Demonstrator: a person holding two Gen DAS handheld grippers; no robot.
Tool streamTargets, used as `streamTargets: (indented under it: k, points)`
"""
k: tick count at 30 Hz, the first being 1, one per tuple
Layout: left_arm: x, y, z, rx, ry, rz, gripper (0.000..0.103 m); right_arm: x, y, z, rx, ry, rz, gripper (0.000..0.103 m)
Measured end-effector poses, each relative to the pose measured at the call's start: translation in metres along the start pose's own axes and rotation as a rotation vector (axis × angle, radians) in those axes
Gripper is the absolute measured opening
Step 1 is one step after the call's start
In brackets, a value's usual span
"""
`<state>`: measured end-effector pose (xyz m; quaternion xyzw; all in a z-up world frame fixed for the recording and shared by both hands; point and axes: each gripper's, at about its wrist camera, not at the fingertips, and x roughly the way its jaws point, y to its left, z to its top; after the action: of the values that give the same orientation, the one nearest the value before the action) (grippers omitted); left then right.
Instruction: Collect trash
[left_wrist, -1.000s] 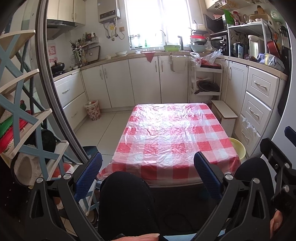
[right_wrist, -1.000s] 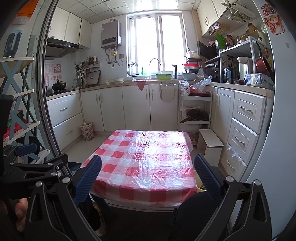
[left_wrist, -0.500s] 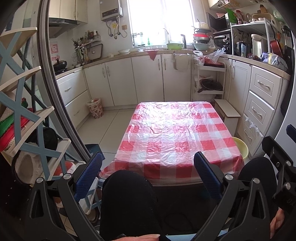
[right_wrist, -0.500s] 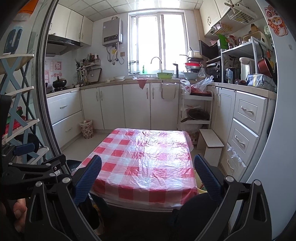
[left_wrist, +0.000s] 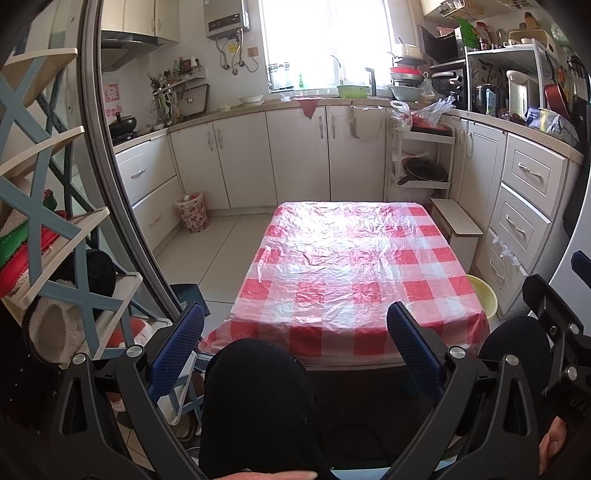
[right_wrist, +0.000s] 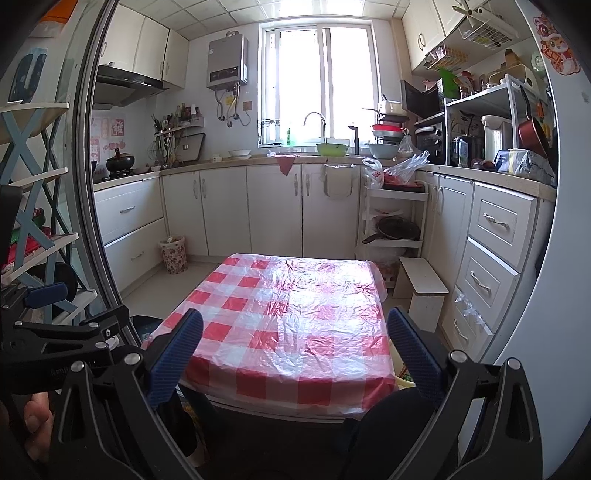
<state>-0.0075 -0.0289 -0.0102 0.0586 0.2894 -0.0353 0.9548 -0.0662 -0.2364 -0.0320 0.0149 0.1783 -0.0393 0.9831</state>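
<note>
Fingers of the left gripper (left_wrist: 295, 343) are spread wide with nothing between them, held low over a knee (left_wrist: 258, 398); those of the right gripper (right_wrist: 295, 347) are likewise spread and empty. No trash can be made out on the table (left_wrist: 354, 266), so nothing is yet marked for pickup. A search is best begun with both pairs kept apart and raised above the near table edge. A small bin (left_wrist: 191, 211) stands far left by the cabinets. Open floor lies left of the table; a stool (right_wrist: 424, 286) and drawers (right_wrist: 491, 258) crowd the right.
</note>
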Motion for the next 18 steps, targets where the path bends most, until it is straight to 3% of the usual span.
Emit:
streamTargets:
  k: [9, 18]
  points:
    - [0.014, -0.001, 0.014, 0.019, -0.039, 0.035, 0.095, 0.019, -0.002, 0.007, -0.006, 0.003, 0.006, 0.096]
    - [0.05, 0.002, 0.03, -0.006, 0.008, 0.017, 0.095, 0.043, -0.012, 0.017, -0.012, 0.003, -0.021, 0.096]
